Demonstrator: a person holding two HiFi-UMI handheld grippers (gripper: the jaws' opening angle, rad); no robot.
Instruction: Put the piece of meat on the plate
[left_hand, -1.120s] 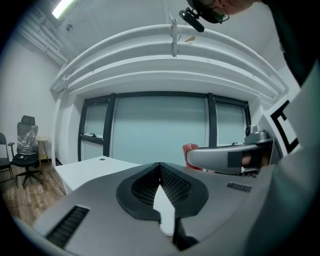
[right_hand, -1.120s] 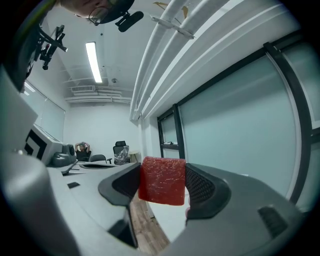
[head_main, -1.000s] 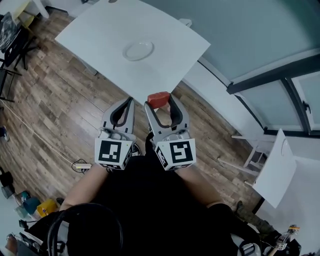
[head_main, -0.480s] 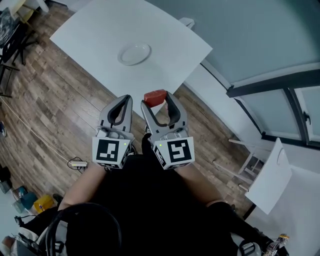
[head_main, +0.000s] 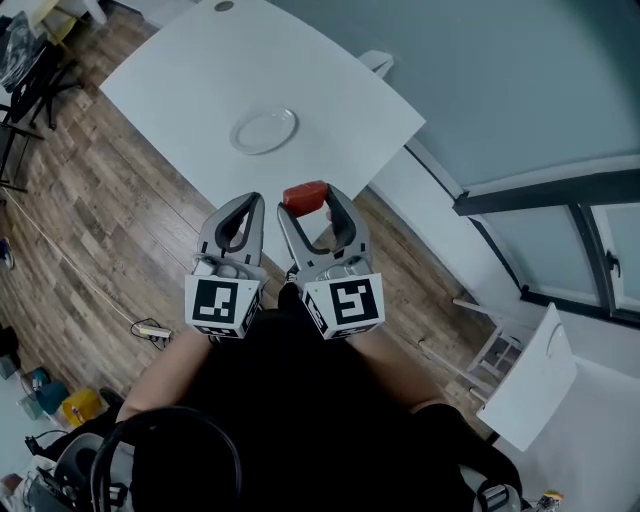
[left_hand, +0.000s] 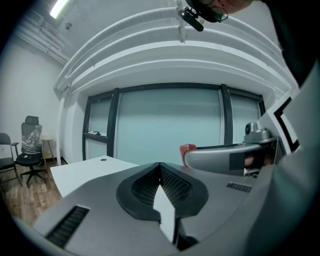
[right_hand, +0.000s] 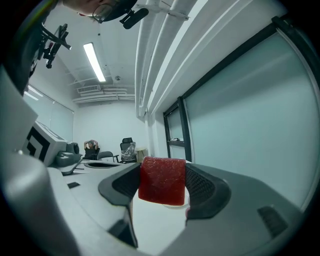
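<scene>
A red block of meat (head_main: 304, 197) (right_hand: 161, 180) is clamped between the jaws of my right gripper (head_main: 306, 203) (right_hand: 162, 187), held in the air just short of the white table's (head_main: 330, 120) near edge. The meat's edge (left_hand: 188, 148) also shows in the left gripper view beside the right gripper's body. A white plate (head_main: 264, 131) lies on the table, ahead and slightly left of both grippers. My left gripper (head_main: 247, 208) (left_hand: 160, 172) hangs beside the right one, its jaws together with nothing between them.
Wood floor (head_main: 90, 240) lies to the left, with office chairs (left_hand: 27, 152) and cables at its far side. Glass partitions (head_main: 560, 170) run along the right. A white chair (head_main: 530, 375) stands at the lower right. A person sits far back in the room (right_hand: 91, 147).
Both grippers have edged forward toward the table, the meat staying clamped in the right one. The table and plate sit slightly lower and left in the head view.
</scene>
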